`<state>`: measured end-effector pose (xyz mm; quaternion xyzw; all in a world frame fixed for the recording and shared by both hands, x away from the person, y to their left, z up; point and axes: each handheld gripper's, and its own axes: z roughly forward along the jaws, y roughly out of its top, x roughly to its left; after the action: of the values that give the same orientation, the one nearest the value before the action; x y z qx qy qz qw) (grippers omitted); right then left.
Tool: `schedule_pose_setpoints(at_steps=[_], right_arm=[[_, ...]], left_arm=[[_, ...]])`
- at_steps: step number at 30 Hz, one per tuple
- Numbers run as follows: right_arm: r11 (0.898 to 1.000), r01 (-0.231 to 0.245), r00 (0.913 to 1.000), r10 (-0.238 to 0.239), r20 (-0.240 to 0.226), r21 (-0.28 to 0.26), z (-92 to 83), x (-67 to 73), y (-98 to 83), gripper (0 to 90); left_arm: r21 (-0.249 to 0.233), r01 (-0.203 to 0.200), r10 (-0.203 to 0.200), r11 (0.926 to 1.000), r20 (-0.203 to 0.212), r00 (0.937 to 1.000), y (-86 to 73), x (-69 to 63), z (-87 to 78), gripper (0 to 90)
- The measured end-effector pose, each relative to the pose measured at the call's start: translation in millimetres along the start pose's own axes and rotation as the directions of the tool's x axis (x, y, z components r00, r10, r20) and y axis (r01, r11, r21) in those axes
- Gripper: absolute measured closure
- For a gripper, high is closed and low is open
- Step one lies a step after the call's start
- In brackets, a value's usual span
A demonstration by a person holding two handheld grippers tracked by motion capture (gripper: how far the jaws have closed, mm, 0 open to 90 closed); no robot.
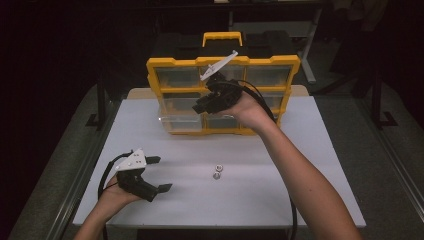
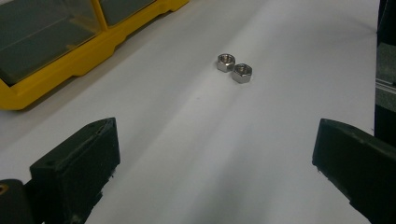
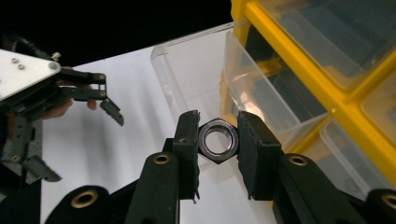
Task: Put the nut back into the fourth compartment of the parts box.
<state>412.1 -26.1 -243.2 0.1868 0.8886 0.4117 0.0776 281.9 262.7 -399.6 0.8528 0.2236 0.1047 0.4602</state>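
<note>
Yellow drawer cabinet (image 1: 223, 62), stood at the far side of the white table (image 1: 280, 200), with clear drawers; one clear drawer (image 3: 196, 74) is pulled out at its lower left, directly beyond the raised nut. Two loose nuts (image 2: 235, 68) are laid touching each other on the bare tabletop, well apart from the cabinet. One nut (image 3: 217, 140) is clamped edge to edge by the right gripper (image 3: 217, 140), held up in front of the cabinet, forearm stretched forward. The left gripper (image 1: 159, 173) is rested low at the near left, jaws spread wide with nothing between them, aimed toward the loose nuts.
</note>
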Motion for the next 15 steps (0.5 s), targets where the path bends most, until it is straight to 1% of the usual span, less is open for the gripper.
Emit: schedule_pose_setpoints(at_steps=[1, 2, 4, 5, 6, 7, 8, 12, 13, 15], right_arm=[[1.000, -0.020, 0.9998, 0.020, 0.002, 0.006, 1.0, 1.0, 2.2, 68.4], [1.000, -0.027, 0.9996, 0.027, 0.003, 0.011, 2.3, 0.6, 3.8, 68.4], [0.999, -0.033, 0.9995, 0.033, 0.004, 0.013, 5.9, -0.6, 6.4, 68.4], [0.999, -0.029, 0.9996, 0.029, 0.006, 0.017, 7.6, -1.1, 7.5, 68.4], [1.000, -0.001, 1.0000, 0.001, 0.008, 0.014, 10.1, -3.4, 7.8, 68.4], [1.000, -0.006, 1.0000, 0.006, 0.006, 0.020, 11.9, -3.1, 8.7, 68.4], [1.000, -0.001, 1.0000, 0.001, 0.005, 0.025, 14.3, -3.4, 9.2, 68.4], [0.999, -0.003, 1.0000, 0.003, 0.004, 0.049, 22.9, -4.0, 10.3, 68.3], [0.998, -0.030, 0.9995, 0.030, 0.001, 0.058, 24.0, -2.4, 11.1, 68.4], [0.998, -0.025, 0.9997, 0.025, 0.004, 0.064, 26.8, -3.4, 11.0, 68.0]], left_arm=[[0.000, 0.001, -0.001, 1.0000, 0.000, 1.0000, 0.0, 0.0, -0.2, 1.0], [0.007, -0.009, 0.009, 0.9999, -0.002, 1.0000, 0.1, 0.8, -0.8, 1.0], [0.004, -0.007, 0.007, 1.0000, -0.002, 1.0000, -0.1, 0.8, -0.7, 1.0], [0.003, -0.007, 0.007, 1.0000, -0.002, 1.0000, -0.1, 0.8, -0.8, 1.0], [0.002, -0.006, 0.006, 1.0000, -0.002, 1.0000, -0.1, 0.7, -0.8, 1.0], [0.002, -0.007, 0.007, 1.0000, -0.002, 1.0000, -0.1, 0.7, -0.9, 1.0], [-0.004, 0.004, -0.004, 1.0000, -0.001, 1.0000, -0.2, 0.0, -0.6, 1.0], [-0.001, 0.003, -0.003, 1.0000, 0.000, 1.0000, -0.5, 0.1, -0.6, 1.0], [-0.002, 0.001, -0.001, 1.0000, 0.000, 1.0000, -0.3, 0.1, -0.8, 1.0], [0.000, -0.003, 0.003, 1.0000, 0.000, 1.0000, 0.2, -0.1, -1.2, 1.0]])
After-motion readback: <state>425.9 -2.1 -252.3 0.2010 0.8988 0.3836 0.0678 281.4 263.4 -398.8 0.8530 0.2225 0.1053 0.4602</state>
